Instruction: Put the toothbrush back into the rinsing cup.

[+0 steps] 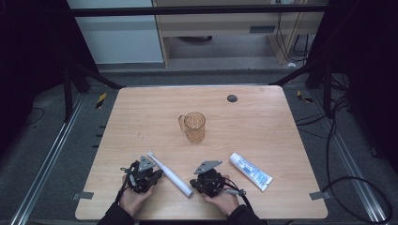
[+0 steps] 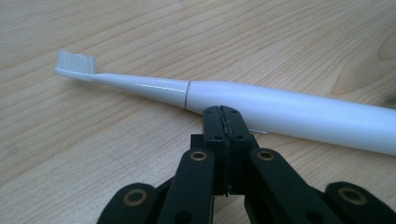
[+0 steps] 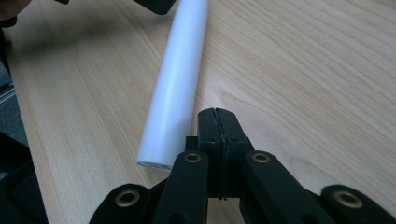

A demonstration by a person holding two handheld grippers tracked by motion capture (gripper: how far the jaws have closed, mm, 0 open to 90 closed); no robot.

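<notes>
1. One white electric toothbrush (image 1: pixel 169 174) lies flat on the wooden worktop (image 1: pixel 141 117) in the lower middle of the high view, running diagonally with its bristle head toward the upper left and its blunt end toward the lower right.
2. Two grippers sit at the bottom of that view, one on each side of the toothbrush. The left gripper (image 1: pixel 152 174) is just beside the brush's neck; the right gripper (image 1: pixel 202 180) is just beside its blunt end.
3. In the left gripper view the jaws are clenched together with nothing between them, their tips close to the handle of the toothbrush (image 2: pixel 280 112), whose bristles sit in the upper left of the frame.
4. In the right gripper view the jaws are likewise pressed together and hold nothing; the toothbrush (image 3: pixel 180 79) runs up the frame just left of them, its flat end near the jaw base.
5. One clear amber cup (image 1: pixel 193 126) with a handle stands upright at the centre of the worktop, well apart from the brush.
6. One white and blue toothpaste tube (image 1: pixel 250 171) lies flat at the lower right, near the right gripper.
7. One dark round spot (image 1: pixel 232 98) marks the worktop's upper part.
</notes>
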